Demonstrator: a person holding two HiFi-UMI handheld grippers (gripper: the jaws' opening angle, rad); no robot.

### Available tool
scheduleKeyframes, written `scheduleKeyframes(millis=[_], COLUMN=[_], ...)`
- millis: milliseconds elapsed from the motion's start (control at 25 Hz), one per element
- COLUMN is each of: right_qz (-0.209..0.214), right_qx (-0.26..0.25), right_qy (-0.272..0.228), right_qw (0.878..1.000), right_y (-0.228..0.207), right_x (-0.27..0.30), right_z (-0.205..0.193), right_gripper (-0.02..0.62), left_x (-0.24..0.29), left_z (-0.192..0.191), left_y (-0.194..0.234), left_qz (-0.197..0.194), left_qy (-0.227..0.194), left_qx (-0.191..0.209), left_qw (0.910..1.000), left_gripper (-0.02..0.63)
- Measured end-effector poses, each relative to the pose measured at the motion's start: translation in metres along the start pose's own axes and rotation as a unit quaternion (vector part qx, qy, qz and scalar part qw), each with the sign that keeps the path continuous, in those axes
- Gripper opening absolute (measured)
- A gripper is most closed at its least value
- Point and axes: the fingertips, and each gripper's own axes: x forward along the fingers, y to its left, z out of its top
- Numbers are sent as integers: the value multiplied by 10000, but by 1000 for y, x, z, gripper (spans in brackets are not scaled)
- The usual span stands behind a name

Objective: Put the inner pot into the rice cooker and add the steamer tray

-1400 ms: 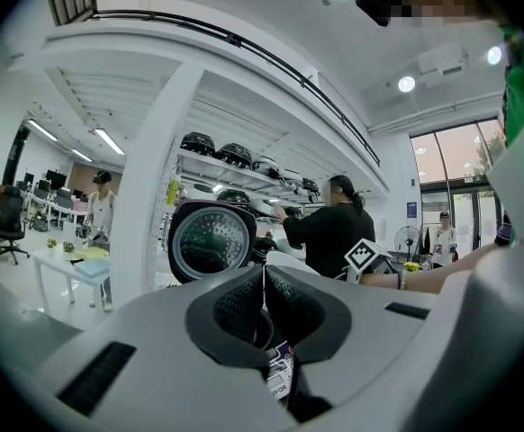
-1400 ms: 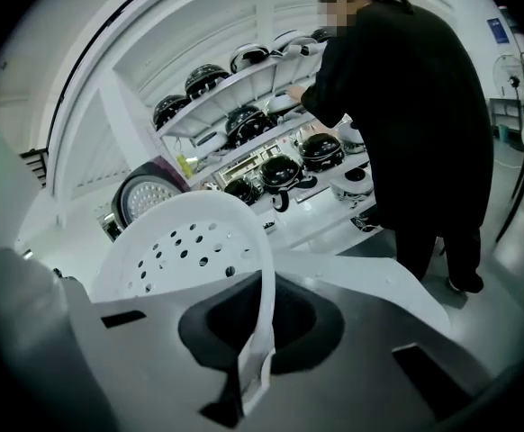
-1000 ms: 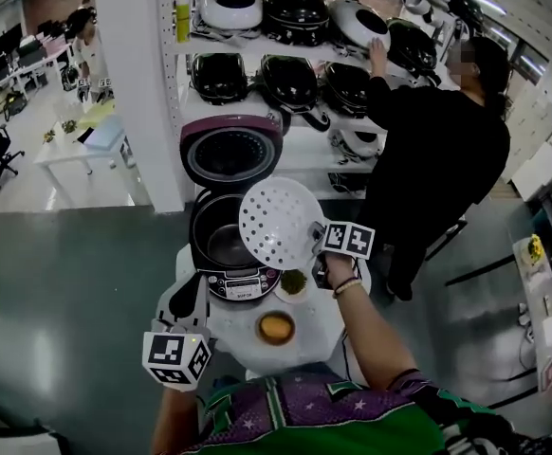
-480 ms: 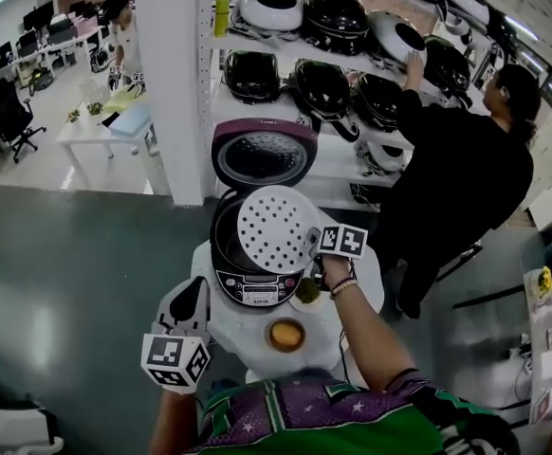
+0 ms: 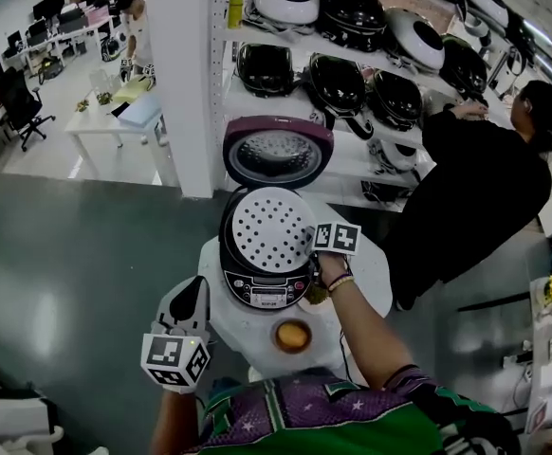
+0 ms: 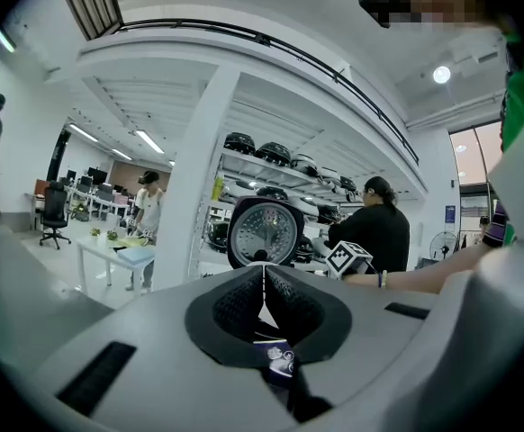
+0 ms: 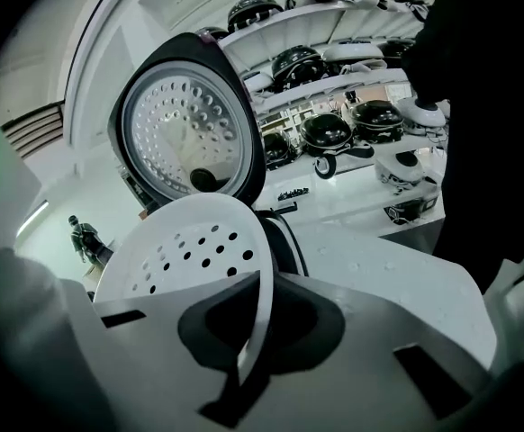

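The rice cooker (image 5: 265, 287) stands on a small round white table (image 5: 366, 287) with its lid (image 5: 278, 152) raised upright. A white perforated steamer tray (image 5: 272, 230) lies almost flat over the cooker's mouth and hides the inner pot. My right gripper (image 5: 311, 246) is shut on the tray's right rim. In the right gripper view the tray (image 7: 190, 241) rises tilted from the shut right gripper (image 7: 255, 331), with the lid (image 7: 185, 133) behind it. My left gripper (image 5: 196, 290) hangs shut and empty at the table's front left. In the left gripper view the left gripper (image 6: 264, 282) points at the lid (image 6: 264, 232).
An orange-filled bowl (image 5: 292, 335) and a small green dish (image 5: 315, 297) sit on the table in front of the cooker. Behind are a white pillar (image 5: 186, 74) and shelves of cookers (image 5: 352, 83). A person in black (image 5: 485, 188) stands at the right.
The right gripper has carried the tray left and down, from tilted beside the cooker to nearly flat over its mouth. The left gripper has hardly shifted. The person in black has moved along the shelves.
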Motion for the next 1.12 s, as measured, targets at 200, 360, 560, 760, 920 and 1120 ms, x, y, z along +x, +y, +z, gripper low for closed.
scheduleKeyframes(millis=[200,360,560,760,920,1120], right_qz=[-53,-79,-211,-286,-331,-262], right_qx=[-197,-297,-619,-979,-1024,-704], right_qy=[112,87,-23,-145,-358,-728], right_qw=[9997,9995,9979,9947,9935,9945], right_y=[7,12,12,15,8,-8], right_x=[9,14,11,3,-10,-35], right_z=[-3,-3,-1,-2,-5,-16], right_gripper=[15,28,63,147,153,149], left_x=[-1,-3,-8,-13,-14,-15], left_z=[-1,-4,-5,-5,-7,-10], left_y=[4,7,6,2,-6,-19], left_qz=[64,119,135,82,14,-165], left_qy=[47,60,63,78,71,88], left_qx=[-16,-26,-20,8,22,32], left_qw=[10000,9999,9999,9999,10000,9998], left_gripper=[25,25,25,25,25,25])
